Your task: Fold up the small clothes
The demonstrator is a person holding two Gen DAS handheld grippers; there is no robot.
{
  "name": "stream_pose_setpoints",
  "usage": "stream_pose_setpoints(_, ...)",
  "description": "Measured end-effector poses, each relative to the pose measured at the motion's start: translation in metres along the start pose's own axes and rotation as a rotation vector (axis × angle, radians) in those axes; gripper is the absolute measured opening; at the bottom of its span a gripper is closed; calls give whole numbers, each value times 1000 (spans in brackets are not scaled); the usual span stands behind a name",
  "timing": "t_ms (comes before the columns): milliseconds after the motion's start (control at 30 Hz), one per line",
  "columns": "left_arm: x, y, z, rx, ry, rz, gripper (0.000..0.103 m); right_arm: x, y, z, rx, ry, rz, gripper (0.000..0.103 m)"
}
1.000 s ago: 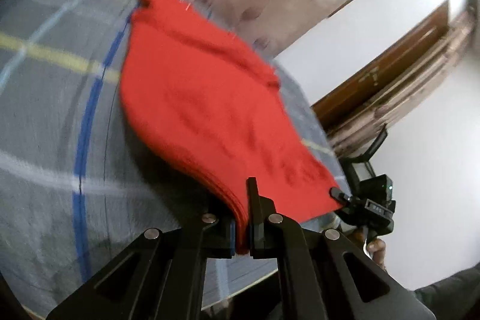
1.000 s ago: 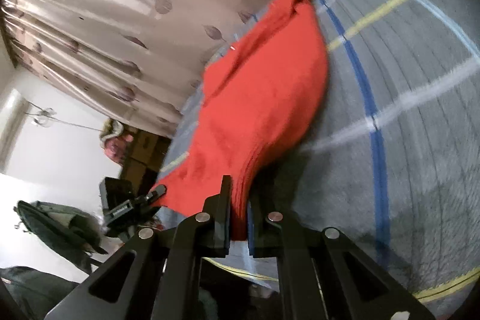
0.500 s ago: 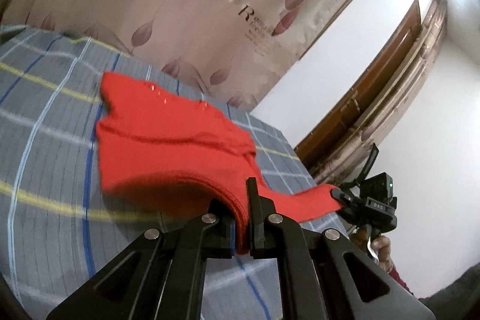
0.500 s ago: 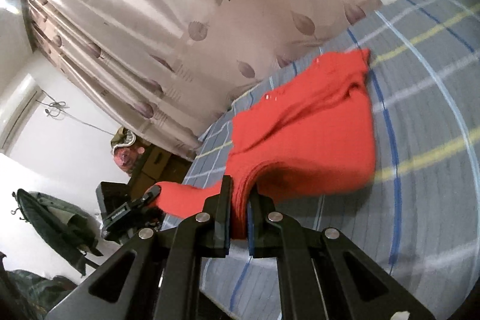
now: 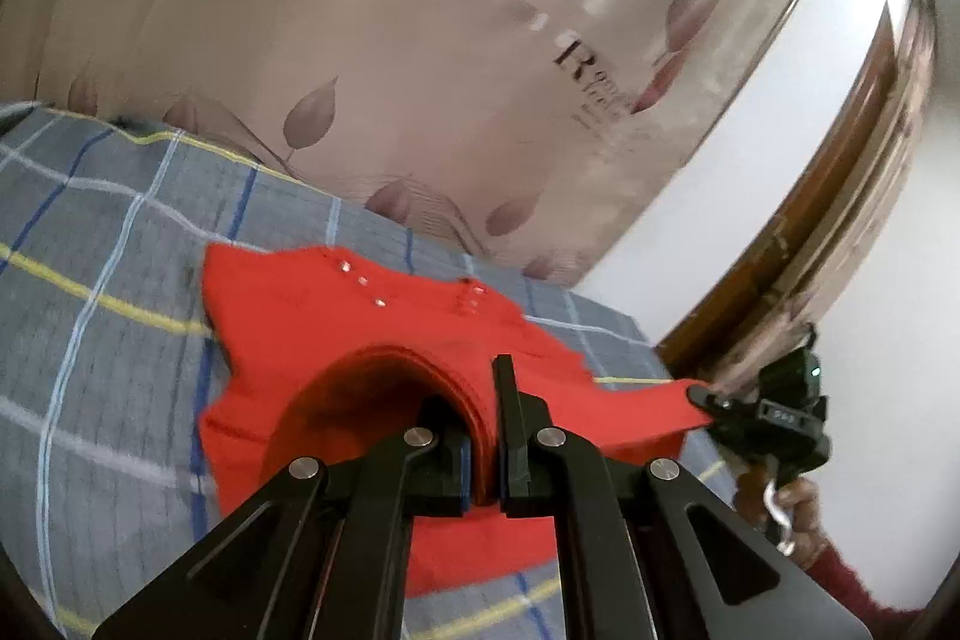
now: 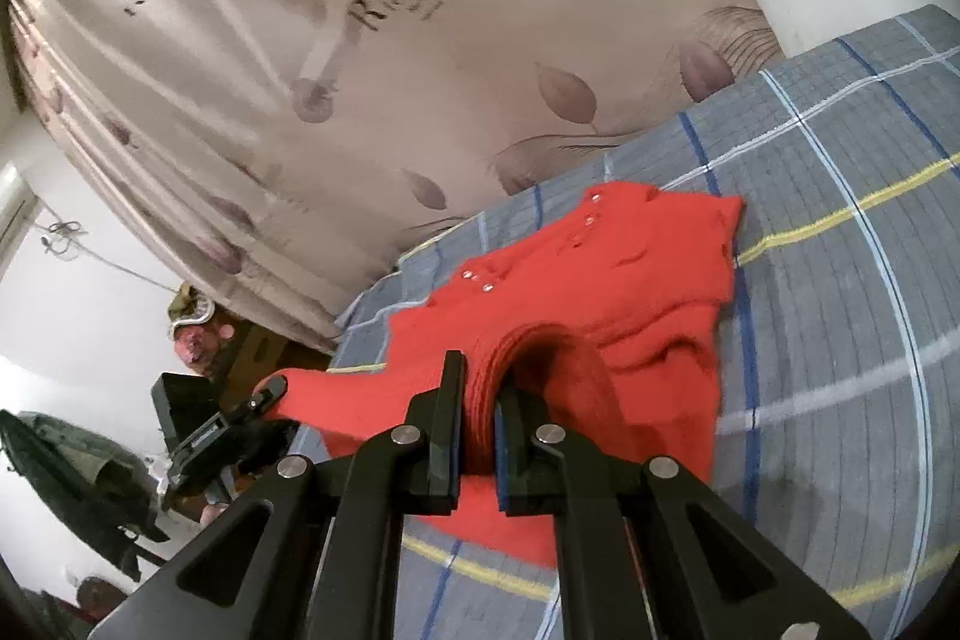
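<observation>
A small red knitted garment point(image 5: 336, 322) with shiny studs near its collar lies partly on a grey plaid bedspread point(image 5: 90, 352). My left gripper point(image 5: 486, 436) is shut on one lifted edge of it, the knit bunched between the pads. My right gripper point(image 6: 480, 412) is shut on the opposite end of that edge, and the red garment point(image 6: 630, 268) arches up from the bedspread point(image 6: 840, 232) to the jaws. Each gripper shows in the other's view: the right gripper point(image 5: 720, 403) at the right, the left gripper point(image 6: 264, 400) at the left, the cloth stretched between them.
A beige curtain point(image 5: 450, 70) with leaf prints and lettering hangs behind the bed. A wooden door frame point(image 5: 840, 196) stands at the right in the left wrist view. Dark bags and clutter point(image 6: 78, 466) sit at the left in the right wrist view. A hand point(image 5: 792, 508) holds the right gripper.
Both grippers have risen and pulled back with the garment's edge, lifting it off the bedspread. The curtain now fills more of both views and the garment's far part lies flatter.
</observation>
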State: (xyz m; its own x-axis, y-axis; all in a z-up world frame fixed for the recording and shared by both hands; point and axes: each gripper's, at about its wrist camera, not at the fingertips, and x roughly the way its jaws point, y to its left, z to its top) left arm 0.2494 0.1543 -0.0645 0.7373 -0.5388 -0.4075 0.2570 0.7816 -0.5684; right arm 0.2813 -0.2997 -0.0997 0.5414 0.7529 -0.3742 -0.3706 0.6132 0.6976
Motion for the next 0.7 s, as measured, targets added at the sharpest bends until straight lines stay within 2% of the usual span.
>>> stream_pose_setpoints(167, 33, 12, 11, 33, 4, 57, 5, 26, -15, 22, 2, 0, -33, 7)
stream_pose_setpoints(500, 84, 44, 39, 1, 18, 123, 5, 74, -35, 53, -8, 17, -91, 7)
stream_pose_setpoints(700, 108, 62, 43, -34, 43, 155, 5, 98, -50, 63, 10, 34, -122, 7)
